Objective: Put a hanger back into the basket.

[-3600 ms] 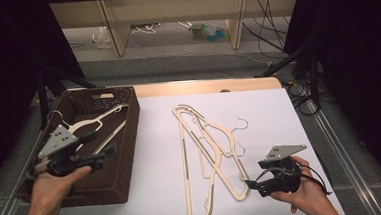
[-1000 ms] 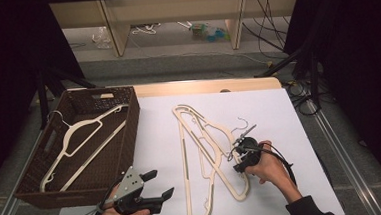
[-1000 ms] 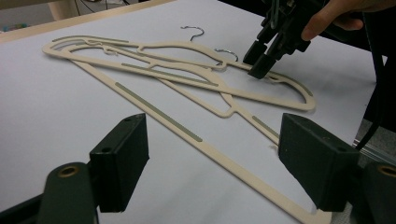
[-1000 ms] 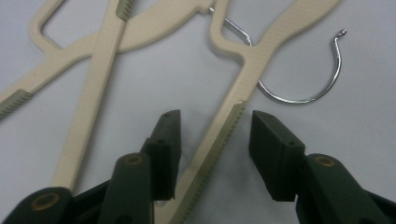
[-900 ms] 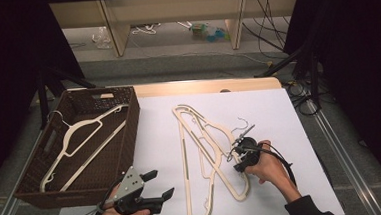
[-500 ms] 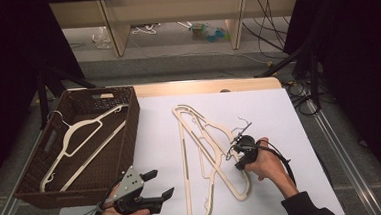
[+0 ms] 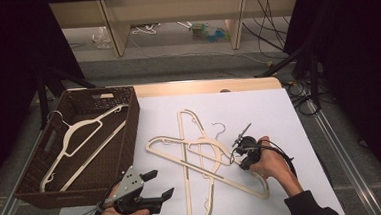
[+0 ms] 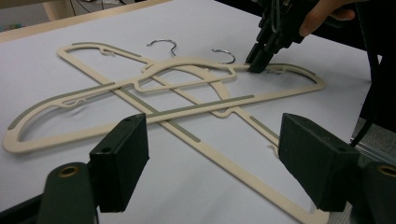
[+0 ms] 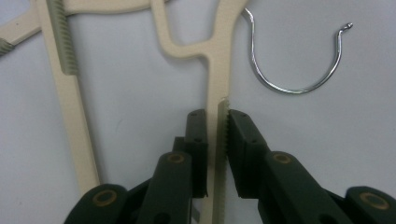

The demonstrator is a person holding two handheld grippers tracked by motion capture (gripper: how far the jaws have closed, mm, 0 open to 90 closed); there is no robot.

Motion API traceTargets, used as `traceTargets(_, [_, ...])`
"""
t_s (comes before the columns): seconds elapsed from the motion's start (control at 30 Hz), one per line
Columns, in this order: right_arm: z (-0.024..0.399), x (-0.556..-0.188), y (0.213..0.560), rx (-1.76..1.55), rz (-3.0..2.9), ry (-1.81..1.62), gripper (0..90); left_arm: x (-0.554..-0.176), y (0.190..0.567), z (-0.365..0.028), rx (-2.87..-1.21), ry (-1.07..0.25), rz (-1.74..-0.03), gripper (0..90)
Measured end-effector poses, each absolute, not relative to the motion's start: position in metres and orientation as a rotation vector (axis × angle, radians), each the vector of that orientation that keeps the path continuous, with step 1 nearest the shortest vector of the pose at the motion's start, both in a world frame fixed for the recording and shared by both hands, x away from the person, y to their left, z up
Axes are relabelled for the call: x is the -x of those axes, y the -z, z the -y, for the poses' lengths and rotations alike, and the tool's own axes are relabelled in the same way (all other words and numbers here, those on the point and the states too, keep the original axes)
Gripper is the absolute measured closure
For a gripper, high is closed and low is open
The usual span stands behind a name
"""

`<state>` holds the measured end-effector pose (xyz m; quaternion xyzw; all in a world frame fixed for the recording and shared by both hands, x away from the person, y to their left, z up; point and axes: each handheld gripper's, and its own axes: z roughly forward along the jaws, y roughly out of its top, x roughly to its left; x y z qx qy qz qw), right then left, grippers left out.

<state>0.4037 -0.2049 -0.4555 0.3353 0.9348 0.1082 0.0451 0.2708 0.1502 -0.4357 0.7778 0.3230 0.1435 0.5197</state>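
Observation:
Three cream hangers [image 7: 183, 149] lie crossed on the white table top. My right gripper [image 7: 240, 160] points down at the arm of one hanger [image 9: 217, 70]. Its jaws have just been closing and now pinch that arm at its grey ribbed strip [image 9: 222, 140]. The gripper [image 9: 217, 122] is shut on it, beside a wire hook [image 9: 299, 86]. My left gripper [image 7: 162, 183] hovers open near the front edge with nothing between its fingers. From the left gripper [image 8: 212, 140] I see the hangers [image 8: 154, 114] and the right gripper [image 8: 259, 61] beyond.
A dark woven basket [image 7: 132, 122] stands at the left with one cream hanger [image 7: 80, 133] inside. The table's right edge [image 7: 311, 145] is near the right hand. Shelves and cables lie beyond the far edge.
Since the oldest frame the left gripper has come from over the basket to the front edge, and the right gripper has moved in to the hangers. Over the last second the right hand stays put.

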Motion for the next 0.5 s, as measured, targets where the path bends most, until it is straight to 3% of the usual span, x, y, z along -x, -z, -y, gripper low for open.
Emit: traceTargets(0.5, [0.1998, -0.4002, 0.4537, -0.856, -2.886, -0.28, 80.4, -0.2773, 0.4378, -0.1481, -1.891, -0.353, -0.741, 24.7])
